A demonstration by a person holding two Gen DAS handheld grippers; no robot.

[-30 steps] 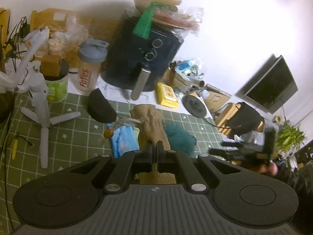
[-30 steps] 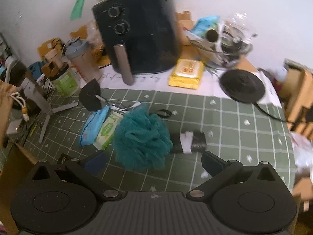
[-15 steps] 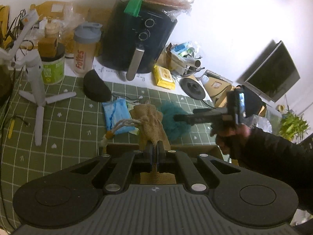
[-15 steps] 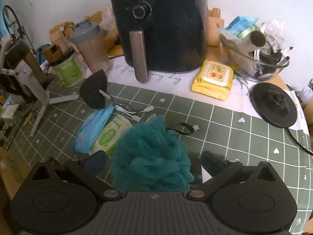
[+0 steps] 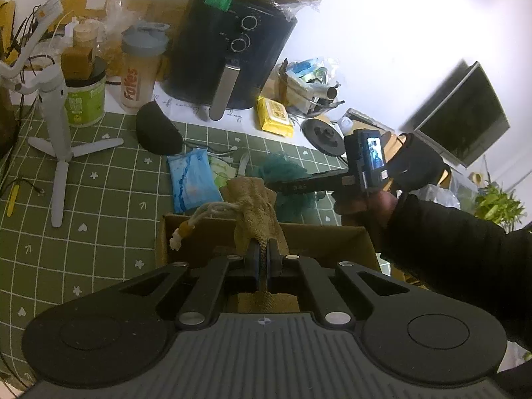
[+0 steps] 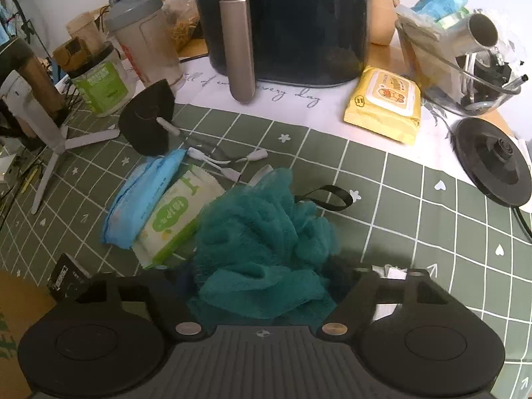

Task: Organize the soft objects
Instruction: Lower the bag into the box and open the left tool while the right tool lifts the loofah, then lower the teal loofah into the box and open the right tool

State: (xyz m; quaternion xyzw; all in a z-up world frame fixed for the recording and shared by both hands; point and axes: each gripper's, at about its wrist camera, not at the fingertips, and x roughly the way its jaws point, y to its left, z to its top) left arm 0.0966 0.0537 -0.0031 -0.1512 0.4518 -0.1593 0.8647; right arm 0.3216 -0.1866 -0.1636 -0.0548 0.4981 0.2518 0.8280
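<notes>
The left gripper (image 5: pixel 262 254) has its jaws squeezed tight on a tan cloth bag (image 5: pixel 254 206), held over a cardboard box (image 5: pixel 199 232). The right gripper (image 6: pixel 266 286) has just been closing its jaws around the fluffy teal sponge (image 6: pixel 262 229) on the desk (image 6: pixel 415 219); the sponge sits between them.

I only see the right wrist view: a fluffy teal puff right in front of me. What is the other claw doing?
Observer: The left claw is shut on a burlap drawstring pouch.
Operator: Where is the pouch?
Observer: It hangs above an open cardboard box.
Operator: Who moves my claw?
Observer: A hand in a dark sleeve holds the right claw. Its jaws have just been closing, with the teal puff between them.
</notes>
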